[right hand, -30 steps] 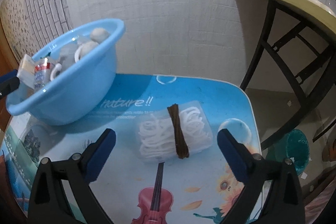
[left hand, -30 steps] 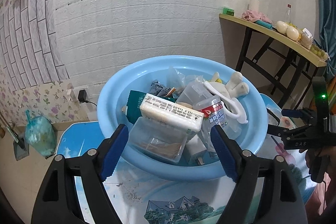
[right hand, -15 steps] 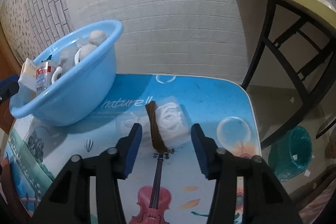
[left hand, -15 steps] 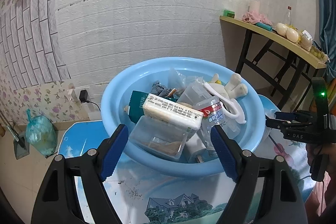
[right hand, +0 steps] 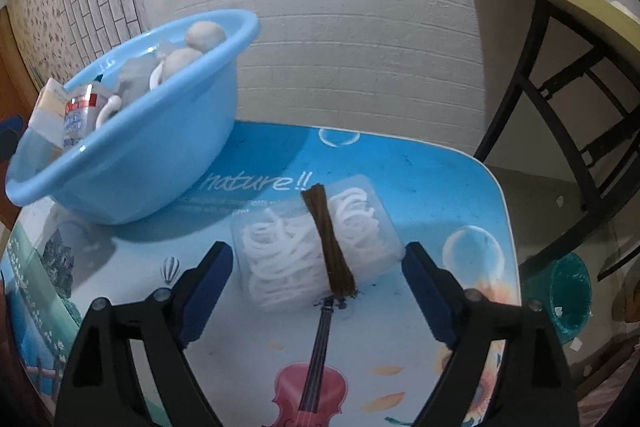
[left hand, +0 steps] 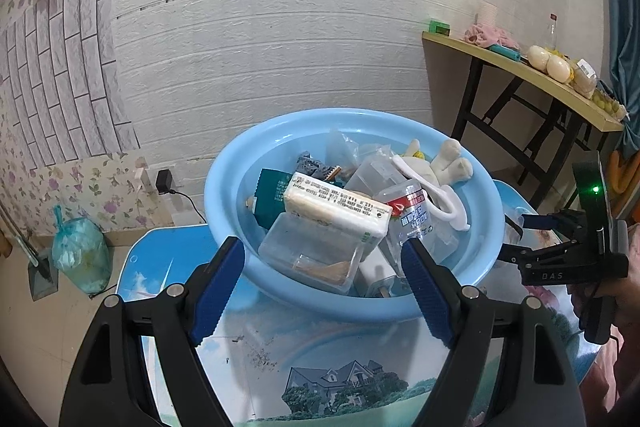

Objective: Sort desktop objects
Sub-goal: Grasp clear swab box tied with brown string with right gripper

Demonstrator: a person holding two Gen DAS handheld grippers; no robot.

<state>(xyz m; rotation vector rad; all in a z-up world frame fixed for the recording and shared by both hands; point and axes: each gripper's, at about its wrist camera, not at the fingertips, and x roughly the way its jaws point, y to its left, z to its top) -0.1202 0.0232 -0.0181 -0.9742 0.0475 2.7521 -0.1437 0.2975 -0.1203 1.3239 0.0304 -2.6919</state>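
Note:
A clear packet of white loops [right hand: 280, 259] with a brown band [right hand: 328, 247] lies flat on the picture-printed table top [right hand: 280, 155]. My right gripper [right hand: 318, 253] straddles it; its jaws are opening and the pads stand clear of the packet's ends. A light blue basin [left hand: 320, 297] holds a white printed box [left hand: 336, 211], a clear plastic box [left hand: 312, 251], a red-labelled bottle [left hand: 408, 215], a plush toy [left hand: 448, 159] and a white hook [left hand: 444, 203]. My left gripper [left hand: 320, 247] hangs open at the basin's near rim, holding nothing. In the left wrist view the right gripper [left hand: 520, 237] shows beyond the basin.
The basin [right hand: 152, 155] fills the table's left part, close to the white wall. A dark-legged side table [left hand: 520, 67] with food stands to the right. A tied bag [left hand: 80, 255] and a teal bin [right hand: 568, 295] sit on the floor. The table's right edge [right hand: 506, 211] lies near the packet.
The right jaws closed on the packet, squeezing it and tipping it up, then spread wide again; the packet lies flat once more. The left gripper has kept its place.

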